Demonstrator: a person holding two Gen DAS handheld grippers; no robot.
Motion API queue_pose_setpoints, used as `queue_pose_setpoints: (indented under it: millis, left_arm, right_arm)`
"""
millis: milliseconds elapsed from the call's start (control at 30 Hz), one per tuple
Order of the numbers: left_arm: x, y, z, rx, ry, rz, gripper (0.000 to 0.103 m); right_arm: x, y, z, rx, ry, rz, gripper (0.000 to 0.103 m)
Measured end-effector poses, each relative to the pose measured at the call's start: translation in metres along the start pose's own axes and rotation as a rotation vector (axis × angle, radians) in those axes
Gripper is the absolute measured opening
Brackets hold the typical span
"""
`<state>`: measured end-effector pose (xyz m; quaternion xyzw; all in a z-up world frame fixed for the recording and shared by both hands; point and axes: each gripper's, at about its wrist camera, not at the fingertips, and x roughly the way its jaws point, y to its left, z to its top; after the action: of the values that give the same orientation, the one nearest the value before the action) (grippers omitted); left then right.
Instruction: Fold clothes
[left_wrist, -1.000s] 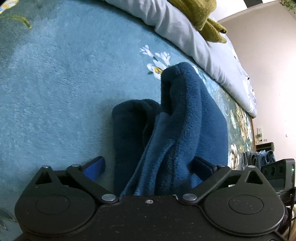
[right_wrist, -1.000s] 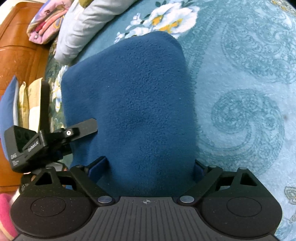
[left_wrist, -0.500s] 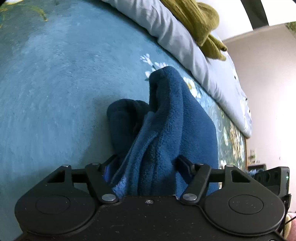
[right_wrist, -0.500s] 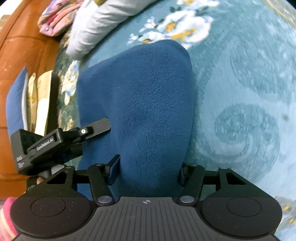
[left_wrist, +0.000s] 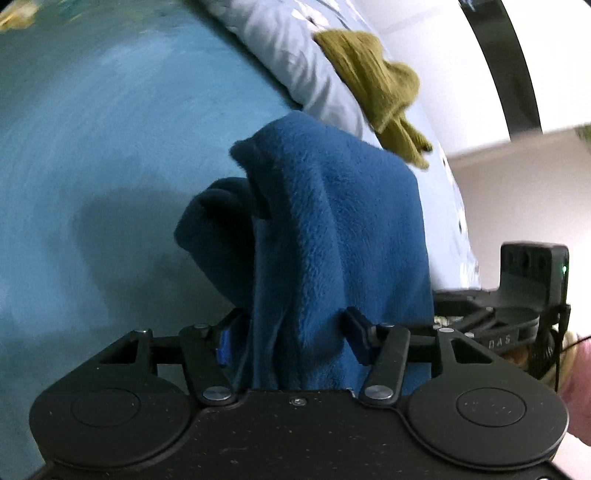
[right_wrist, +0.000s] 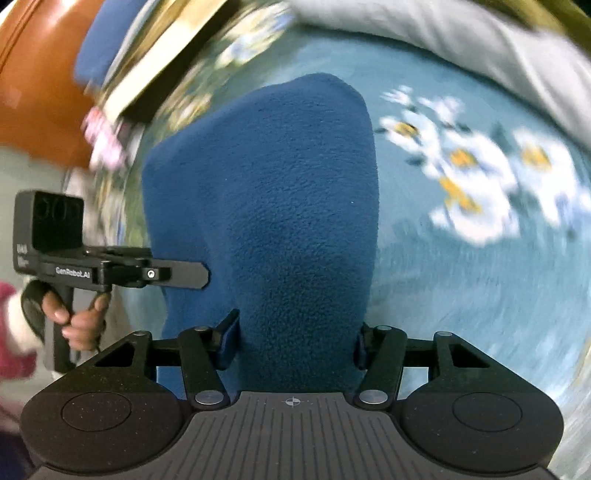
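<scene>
Bed with teal floral blanket (left_wrist: 92, 155), blurred. Blue fleece garment (right_wrist: 280, 206) hangs lengthwise, centre frame, ahead of both grippers. Left gripper (left_wrist: 291, 332) and right gripper (right_wrist: 295, 339): fingers narrowed, pinching its near edge side by side.

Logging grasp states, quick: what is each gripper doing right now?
Left gripper: shut on the blue fleece.
Right gripper: shut on the blue fleece too.

Teal floral bedspread (left_wrist: 110, 122) forming the supporting surface, with a grey-white quilt (left_wrist: 295, 55) along its far edge bearing an olive knitted garment (left_wrist: 373, 77).
</scene>
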<state>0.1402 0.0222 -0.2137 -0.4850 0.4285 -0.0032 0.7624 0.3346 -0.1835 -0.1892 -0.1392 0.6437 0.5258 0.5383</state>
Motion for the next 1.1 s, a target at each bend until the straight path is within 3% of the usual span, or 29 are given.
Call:
queue_pose_setpoints:
  millis: [167,333,467,633,767,933,1100]
  left_arm:
    - [-0.01,0.001,-0.039,-0.139,-0.119,0.038,0.054]
    - [-0.015,0.008,-0.067,-0.215,-0.181,0.081,0.055]
    - [-0.019,0.006,-0.069,-0.206,-0.173,0.102,0.055]
    - [-0.024,0.003,-0.071,-0.188,-0.158,0.127,0.055]
    - [-0.029,0.001,-0.072,-0.174,-0.147,0.147,0.062]
    - [-0.041,-0.005,-0.068,-0.128,-0.123,0.185,0.068]
    - [-0.066,-0.016,-0.041,-0.039,-0.102,0.243,0.072]
  right_arm:
    - [0.007,0.016,0.022,-0.203,0.142,0.019,0.054]
    - [0.024,0.032,0.033,-0.35,0.248,0.042,0.055]
    - [0.043,0.034,0.041,-0.376,0.314,0.031,0.056]
    - [0.044,0.03,0.041,-0.357,0.315,0.024,0.058]
    - [0.024,0.02,0.038,-0.329,0.255,0.007,0.059]
    - [-0.011,0.002,0.03,-0.233,0.093,-0.009,0.063]
    - [-0.059,-0.018,-0.017,0.04,-0.242,-0.029,0.067]
